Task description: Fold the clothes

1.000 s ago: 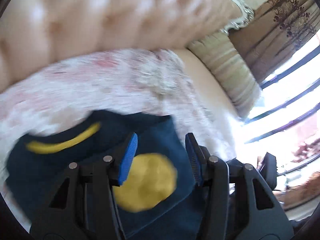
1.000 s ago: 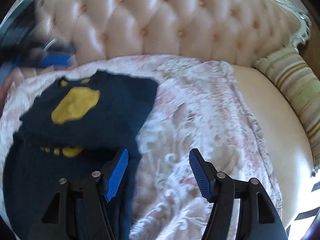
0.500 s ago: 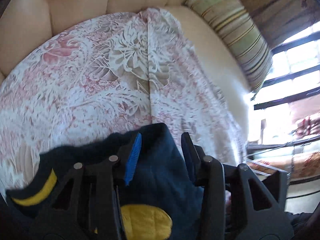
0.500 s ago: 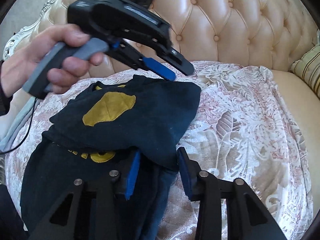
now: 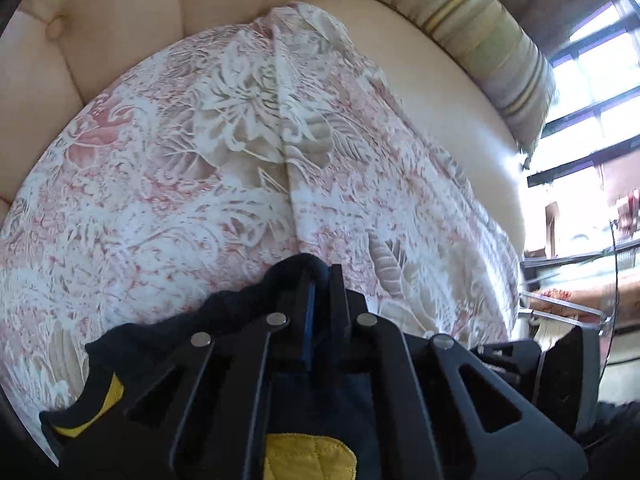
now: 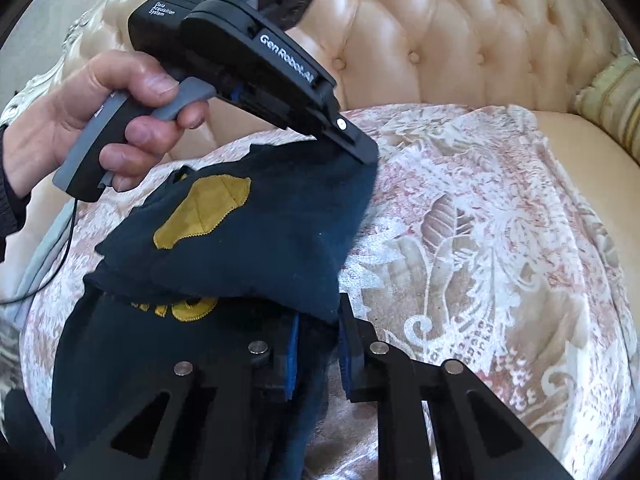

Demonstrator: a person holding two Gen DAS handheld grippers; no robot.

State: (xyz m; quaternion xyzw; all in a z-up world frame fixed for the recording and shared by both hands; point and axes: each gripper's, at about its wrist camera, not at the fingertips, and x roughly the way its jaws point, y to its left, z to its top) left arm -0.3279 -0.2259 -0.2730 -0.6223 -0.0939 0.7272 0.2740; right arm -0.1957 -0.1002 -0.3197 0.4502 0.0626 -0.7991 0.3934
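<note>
Your left gripper (image 5: 319, 280) is clamped on a corner of the navy garment (image 6: 256, 232). Your right gripper (image 6: 318, 344) is closing around its lower folded edge.

You have a cream tufted sofa (image 6: 460, 52) carrying everything. A pink floral throw (image 6: 480, 240) covers its seat, a navy garment (image 6: 260, 232) lies on the throw, and a striped cushion (image 5: 480, 36) rests at one end.
</note>
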